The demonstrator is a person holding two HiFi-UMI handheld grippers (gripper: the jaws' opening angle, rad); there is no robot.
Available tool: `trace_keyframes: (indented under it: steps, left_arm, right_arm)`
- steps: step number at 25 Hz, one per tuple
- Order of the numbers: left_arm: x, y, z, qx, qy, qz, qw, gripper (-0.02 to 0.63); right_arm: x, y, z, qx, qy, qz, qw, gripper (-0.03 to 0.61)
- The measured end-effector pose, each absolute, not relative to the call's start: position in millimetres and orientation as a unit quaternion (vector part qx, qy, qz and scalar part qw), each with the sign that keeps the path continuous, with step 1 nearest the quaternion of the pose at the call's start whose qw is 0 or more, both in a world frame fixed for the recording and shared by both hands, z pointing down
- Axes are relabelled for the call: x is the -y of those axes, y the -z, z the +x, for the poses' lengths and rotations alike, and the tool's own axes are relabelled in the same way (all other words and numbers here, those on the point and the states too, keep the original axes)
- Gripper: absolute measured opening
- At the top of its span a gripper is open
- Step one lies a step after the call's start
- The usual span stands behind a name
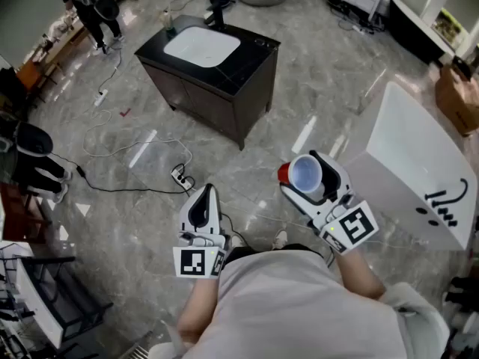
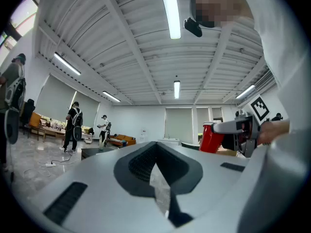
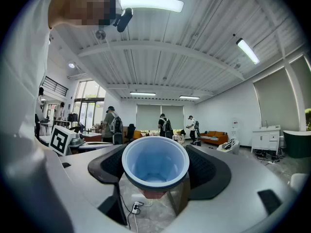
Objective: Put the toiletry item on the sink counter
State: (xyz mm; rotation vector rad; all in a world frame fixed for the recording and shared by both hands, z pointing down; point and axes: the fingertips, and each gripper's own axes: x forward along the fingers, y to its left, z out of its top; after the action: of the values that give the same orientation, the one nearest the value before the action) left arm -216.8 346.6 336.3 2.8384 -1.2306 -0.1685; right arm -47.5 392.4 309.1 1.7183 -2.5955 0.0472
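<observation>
A red cup with a pale blue inside [image 1: 303, 173] sits between the jaws of my right gripper [image 1: 308, 176], which is shut on its sides, mouth facing the camera. In the right gripper view the cup [image 3: 155, 165] fills the gap of the right gripper [image 3: 155, 174]. My left gripper [image 1: 206, 195] is held low beside it, shut with nothing in it; its jaws meet in the left gripper view [image 2: 156, 154], where the red cup [image 2: 211, 137] shows off to the right. The black sink counter [image 1: 252, 57] with its white basin stands well ahead on the floor.
A dark faucet [image 1: 217, 13] and a small bottle [image 1: 168, 22] stand on the counter. A power strip with cables [image 1: 179, 176] lies on the marble floor between me and it. A large white tub [image 1: 419, 170] is at the right, people [image 1: 93, 6] at the far left.
</observation>
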Motion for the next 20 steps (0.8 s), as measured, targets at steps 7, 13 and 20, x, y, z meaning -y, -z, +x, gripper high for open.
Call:
trace_keyframes:
  steps: [7,13,20]
  left_arm:
    - [-354,-342,-207,0.397,0.046,0.916,0.028,0.003]
    - [-357,-344,-197,0.405,0.041,0.913,0.029,0.002]
    - [-367,-348,-174,0.419,0.031,0.907,0.029,0.002]
  right_arm:
    - [-398,-312,-39,0.835,-0.02,0.55,0.012,0.373]
    - [-400,-315,-28,0.839,-0.024,0.543,0.01,0.373]
    - [-409,-320,-3,0.846,-0.014,0.533,0.018,0.373]
